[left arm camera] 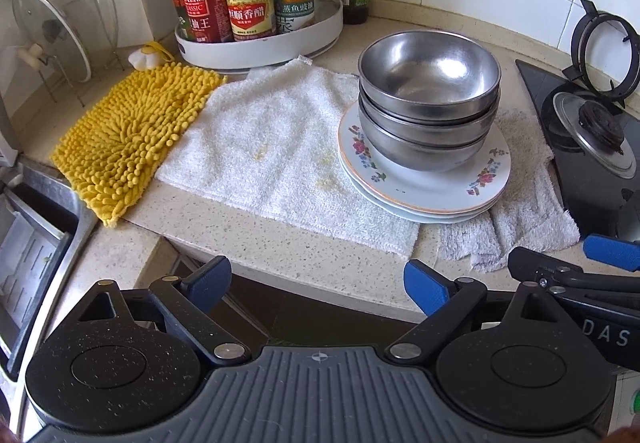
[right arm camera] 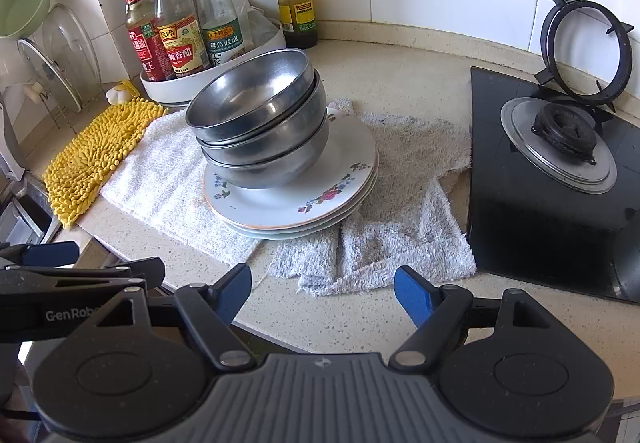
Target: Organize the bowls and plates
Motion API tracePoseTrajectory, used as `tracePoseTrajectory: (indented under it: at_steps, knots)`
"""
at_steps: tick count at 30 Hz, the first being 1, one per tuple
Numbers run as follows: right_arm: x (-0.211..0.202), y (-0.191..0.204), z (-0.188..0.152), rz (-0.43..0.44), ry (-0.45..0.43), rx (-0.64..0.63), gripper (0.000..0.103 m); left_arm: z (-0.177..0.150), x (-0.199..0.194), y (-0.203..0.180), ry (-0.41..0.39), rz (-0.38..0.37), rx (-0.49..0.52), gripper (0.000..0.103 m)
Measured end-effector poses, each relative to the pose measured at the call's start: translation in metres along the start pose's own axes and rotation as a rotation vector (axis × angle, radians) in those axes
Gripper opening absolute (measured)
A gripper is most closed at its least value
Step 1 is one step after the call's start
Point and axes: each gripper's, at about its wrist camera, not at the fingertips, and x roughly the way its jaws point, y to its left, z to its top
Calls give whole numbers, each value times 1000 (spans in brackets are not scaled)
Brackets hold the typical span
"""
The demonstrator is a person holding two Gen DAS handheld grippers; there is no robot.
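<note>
1. At the far left of both views, glass pot lids (left arm camera: 52,31) stand in a wire rack, and a green basin (right arm camera: 22,3) is cut off by the frame edge.
2. A yellow chenille mitt (left arm camera: 128,139) lies on the table (left arm camera: 312,263), its right edge overlapping a white towel (left arm camera: 272,159).
3. Behind the towel, a white round tray (left arm camera: 264,43) carries sauce bottles (left arm camera: 244,3); their tops are cropped in the left wrist view, and the items behind them are hard to make out.
4. Three steel bowls (left arm camera: 430,99), dull grey with scuffed insides, are nested one in another; in the right wrist view the top bowl (right arm camera: 250,91) sits tilted.
5. The bowls rest on a stack of white plates (left arm camera: 424,191) with flower prints and an orange rim line; their count cannot be told, since only the rims show below the top one. The stack sits right of centre in the left wrist view, left of centre in the right wrist view, straddling the white towel and a grey towel (right arm camera: 400,235).
6. The left gripper (left arm camera: 318,283) has its blue-padded fingers spread wide, holding nothing, near the table's front edge.
7. The right gripper (right arm camera: 322,289) is likewise spread wide and empty, just before the grey towel.
8. At the right, a black gas hob (right arm camera: 552,183) is partly cut off.
</note>
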Motion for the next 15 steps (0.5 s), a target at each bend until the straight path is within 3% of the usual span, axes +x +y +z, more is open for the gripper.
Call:
tracePoseTrajectory:
  at_steps: [15]
  knots:
    - [-5, -4, 5, 13, -25, 15, 81, 1, -3, -4, -9, -30, -16, 93]
